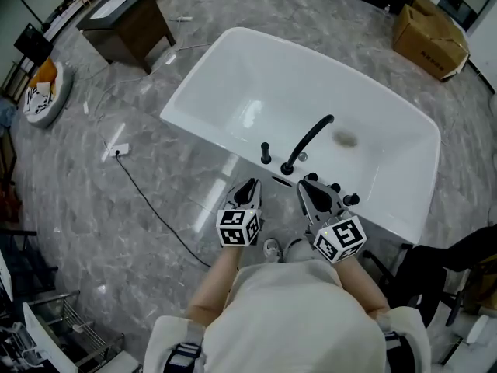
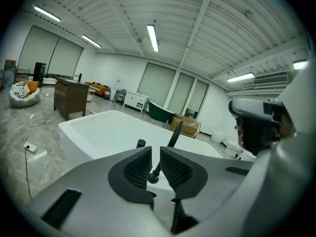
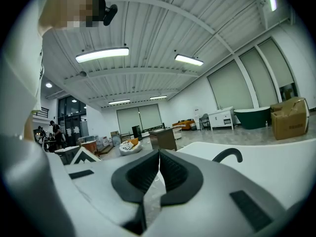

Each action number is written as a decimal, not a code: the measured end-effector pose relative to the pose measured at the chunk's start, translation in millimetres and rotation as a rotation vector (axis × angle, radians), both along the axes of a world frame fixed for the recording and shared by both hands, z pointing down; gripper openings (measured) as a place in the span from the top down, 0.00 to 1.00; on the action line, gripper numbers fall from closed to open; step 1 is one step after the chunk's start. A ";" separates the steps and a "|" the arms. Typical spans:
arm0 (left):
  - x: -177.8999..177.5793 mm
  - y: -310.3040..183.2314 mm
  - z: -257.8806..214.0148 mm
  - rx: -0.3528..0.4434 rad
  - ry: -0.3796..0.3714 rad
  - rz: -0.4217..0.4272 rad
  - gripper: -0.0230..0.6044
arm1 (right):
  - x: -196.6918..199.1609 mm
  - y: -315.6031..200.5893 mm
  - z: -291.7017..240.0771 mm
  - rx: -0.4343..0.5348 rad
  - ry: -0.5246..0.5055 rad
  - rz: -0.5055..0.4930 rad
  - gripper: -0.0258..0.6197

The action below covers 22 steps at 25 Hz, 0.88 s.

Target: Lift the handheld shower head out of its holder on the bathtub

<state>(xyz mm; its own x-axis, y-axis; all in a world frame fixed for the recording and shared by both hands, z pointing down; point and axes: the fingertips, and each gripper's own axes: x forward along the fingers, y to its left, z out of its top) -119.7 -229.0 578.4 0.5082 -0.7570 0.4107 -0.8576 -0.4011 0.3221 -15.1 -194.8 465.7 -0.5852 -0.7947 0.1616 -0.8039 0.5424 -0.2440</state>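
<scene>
Grey marble flooring surrounds the white bathtub. We hold both tools just short of its near rim. The left tool and the right tool each have their jaws pressed together, with nothing pinched. The handheld shower head stands upright in its holder on that rim, just left of the black spout. Two black knobs sit beside the right tool. A dark cabinet, a cardboard box and a floor cable lie well apart.
</scene>
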 end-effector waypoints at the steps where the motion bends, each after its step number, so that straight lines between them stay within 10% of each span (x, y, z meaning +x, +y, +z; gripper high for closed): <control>1: 1.5 -4.3 8.4 -0.007 -0.005 0.010 0.92 | 0.5 -0.9 2.9 -0.008 0.002 0.005 0.93; 4: 8.4 -15.6 32.7 -0.034 0.010 0.040 0.73 | 3.4 -1.0 16.2 -0.041 0.014 0.014 0.93; 22: 37.7 -96.6 158.3 -0.166 -0.174 0.129 0.59 | 28.5 -60.2 74.0 -0.164 0.014 0.003 0.93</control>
